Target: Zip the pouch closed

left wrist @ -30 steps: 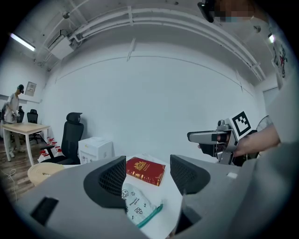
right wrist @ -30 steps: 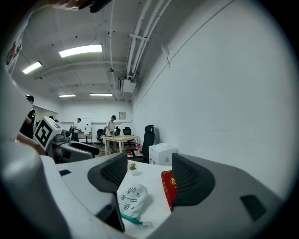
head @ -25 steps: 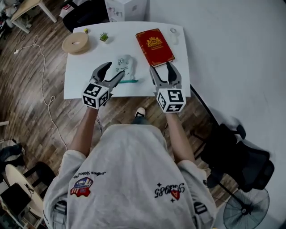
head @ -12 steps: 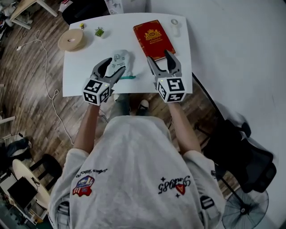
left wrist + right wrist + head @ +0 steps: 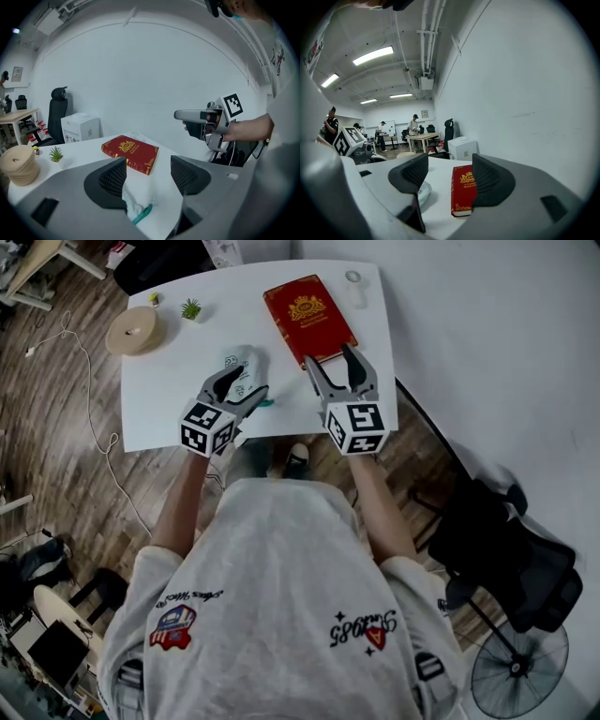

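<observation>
Surface: your white table stands on a wood floor beside a white wall.
Left gripper: jaws apart, clamped on nothing; you hold it low over the pouch's near end.
Right gripper: jaws apart and empty, above the table at the red book's near end.
Pouch: pale, lying flat under your left jaws, teal zip end toward you.
Farther out: red book right of the pouch; beige roll and small plant at the far left corner.

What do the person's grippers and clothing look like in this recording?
The left gripper and right gripper are both grey, with curved, mesh-textured fingers and a white cube of black square markers behind. The person wears a grey short-sleeved T-shirt with printed logos.
</observation>
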Demonstrator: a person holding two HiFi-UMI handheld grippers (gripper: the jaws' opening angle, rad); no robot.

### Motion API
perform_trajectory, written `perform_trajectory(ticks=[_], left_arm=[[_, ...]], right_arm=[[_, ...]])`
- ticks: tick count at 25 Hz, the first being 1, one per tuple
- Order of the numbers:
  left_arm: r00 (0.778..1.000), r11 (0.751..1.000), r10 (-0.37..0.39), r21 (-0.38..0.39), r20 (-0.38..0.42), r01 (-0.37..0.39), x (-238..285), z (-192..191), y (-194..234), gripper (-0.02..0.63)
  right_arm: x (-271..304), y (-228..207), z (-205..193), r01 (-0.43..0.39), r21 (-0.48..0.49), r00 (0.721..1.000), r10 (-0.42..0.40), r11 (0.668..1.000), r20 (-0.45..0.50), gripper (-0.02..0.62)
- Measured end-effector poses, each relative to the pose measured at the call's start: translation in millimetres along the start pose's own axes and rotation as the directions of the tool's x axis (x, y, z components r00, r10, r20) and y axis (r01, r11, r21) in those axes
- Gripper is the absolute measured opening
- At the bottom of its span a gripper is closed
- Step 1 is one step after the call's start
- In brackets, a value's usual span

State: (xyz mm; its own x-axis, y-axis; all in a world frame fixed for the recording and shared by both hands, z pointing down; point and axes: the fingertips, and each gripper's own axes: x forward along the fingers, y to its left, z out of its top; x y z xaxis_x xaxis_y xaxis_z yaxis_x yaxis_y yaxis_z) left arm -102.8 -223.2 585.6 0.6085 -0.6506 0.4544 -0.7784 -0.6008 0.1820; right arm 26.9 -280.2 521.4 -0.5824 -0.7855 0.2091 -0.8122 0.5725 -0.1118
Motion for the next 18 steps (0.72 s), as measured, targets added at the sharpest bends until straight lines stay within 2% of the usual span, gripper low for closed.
perform_trajectory(ticks=[8,15,18], left_arm=[[0.985,0.996,-0.092,-0.009,-0.144,0.092,48.0,-40.0,-22.2,0.293],[0.942,0.991,-0.122,0.007,-0.311,0.131,81.8,-92.3,-36.4,0.293],[0.93,0.99,-0.134,-0.005,-0.342,0.14,90.8,-108.2,-40.1,0.293]], right_arm=[[-20.0,-24.8,-16.8,0.055,0.019,0.998,-0.054,0.998,-0.021,0.278],[-44.7,-55.8,-28.5,0.129,0.045,0.991,-0.128,0.991,-0.03,0.278],[-54.5,-66.3,-33.0,0.158,0.054,0.987,-0.157,0.986,-0.034,0.278]])
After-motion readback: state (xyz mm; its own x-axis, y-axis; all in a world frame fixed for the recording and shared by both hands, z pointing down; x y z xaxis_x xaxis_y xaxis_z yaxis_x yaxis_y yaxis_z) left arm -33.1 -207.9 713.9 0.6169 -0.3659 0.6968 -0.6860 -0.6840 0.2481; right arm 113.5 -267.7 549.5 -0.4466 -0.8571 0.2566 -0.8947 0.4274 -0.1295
